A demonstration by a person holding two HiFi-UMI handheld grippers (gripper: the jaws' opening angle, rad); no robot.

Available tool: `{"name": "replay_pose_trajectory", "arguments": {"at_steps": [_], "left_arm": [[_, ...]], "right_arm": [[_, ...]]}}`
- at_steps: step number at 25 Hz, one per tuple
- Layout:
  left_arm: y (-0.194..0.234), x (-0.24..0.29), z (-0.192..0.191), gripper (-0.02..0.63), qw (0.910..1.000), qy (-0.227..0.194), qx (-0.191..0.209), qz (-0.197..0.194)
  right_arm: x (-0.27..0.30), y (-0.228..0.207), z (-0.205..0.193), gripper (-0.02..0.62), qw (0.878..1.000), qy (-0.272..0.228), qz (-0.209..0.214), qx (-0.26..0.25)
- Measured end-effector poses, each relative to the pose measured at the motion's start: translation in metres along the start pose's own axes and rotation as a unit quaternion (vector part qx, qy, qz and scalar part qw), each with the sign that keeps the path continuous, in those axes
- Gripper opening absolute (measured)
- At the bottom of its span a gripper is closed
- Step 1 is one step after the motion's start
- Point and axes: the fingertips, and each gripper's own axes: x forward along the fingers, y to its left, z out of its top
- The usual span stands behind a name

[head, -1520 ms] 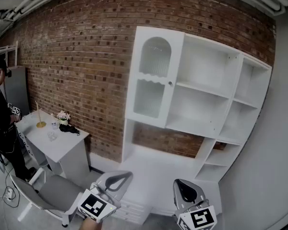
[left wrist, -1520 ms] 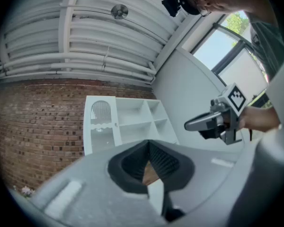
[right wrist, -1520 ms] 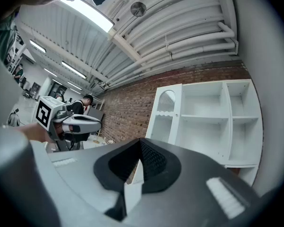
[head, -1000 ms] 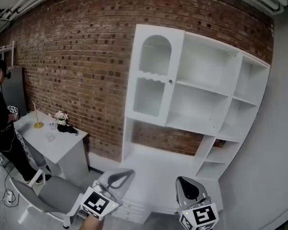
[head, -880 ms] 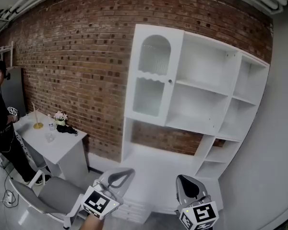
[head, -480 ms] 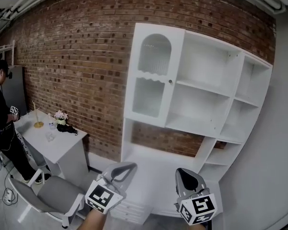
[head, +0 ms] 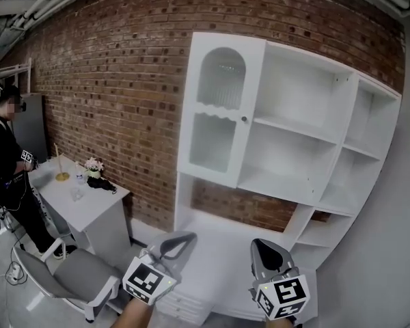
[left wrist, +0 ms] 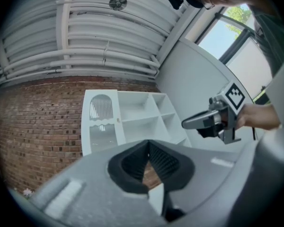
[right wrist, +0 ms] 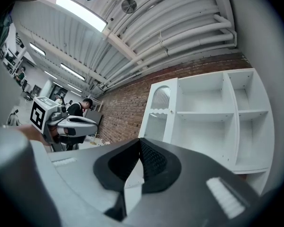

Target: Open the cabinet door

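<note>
The one door (head: pixel 219 109) fills the upper left bay of a white cabinet (head: pixel 342 142) and sits shut, flush with the frame. It has two ribbed panes, an arched one above a squarer one, and a single small knob (head: pixel 244 119) on its right edge at mid-height. To its right the cabinet is open shelving in two columns, all bare. Under the door and the middle column there is a gap where the brick wall (head: pixel 109 80) shows through.

Two grippers sit low in the head view, side by side and well apart from the door, both aimed towards the cabinet. The left gripper (head: pixel 186 237) has its jaws pressed together with nothing between them. The right gripper (head: pixel 261 245) is likewise clamped on nothing, its pads meeting at the tips. Each carries one marker cube.

Against the wall on the left stands one white desk (head: pixel 96 207) with a small pot of flowers (head: pixel 93 165) and a few other small items on it. One grey chair (head: pixel 72 275) sits in front of it. One person (head: pixel 7 157) in dark clothes stands at the desk's far end.
</note>
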Motion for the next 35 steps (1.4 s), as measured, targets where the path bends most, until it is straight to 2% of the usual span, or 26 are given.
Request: {"name": "replay_pose_trajectory", "arguments": {"at_steps": [14,20,24,28,35], "left_arm": [[-0.022,0.032,0.004,0.002,0.999,0.007,0.009,0.043],[-0.021,0.038,-0.001,0.002,0.999,0.005,0.011,0.043],[-0.01,0.045,-0.011,0.002,0.9994,0.006,0.015,0.031],[0.004,0.053,-0.014,0.002,0.9998,-0.006,-0.002,0.019],[0.03,0.06,-0.023,0.002,0.9999,-0.011,-0.007,-0.01]], "right_arm": [[0.002,-0.047,-0.012,0.004,0.999,-0.02,0.044,0.001],[0.011,-0.051,-0.022,0.003,0.999,-0.016,0.044,0.01],[0.022,-0.051,-0.027,0.003,0.999,-0.007,0.034,0.012],[0.032,-0.047,-0.031,0.004,1.0,0.001,0.023,0.008],[0.056,-0.044,-0.03,0.004,1.0,0.011,-0.006,0.012]]}}
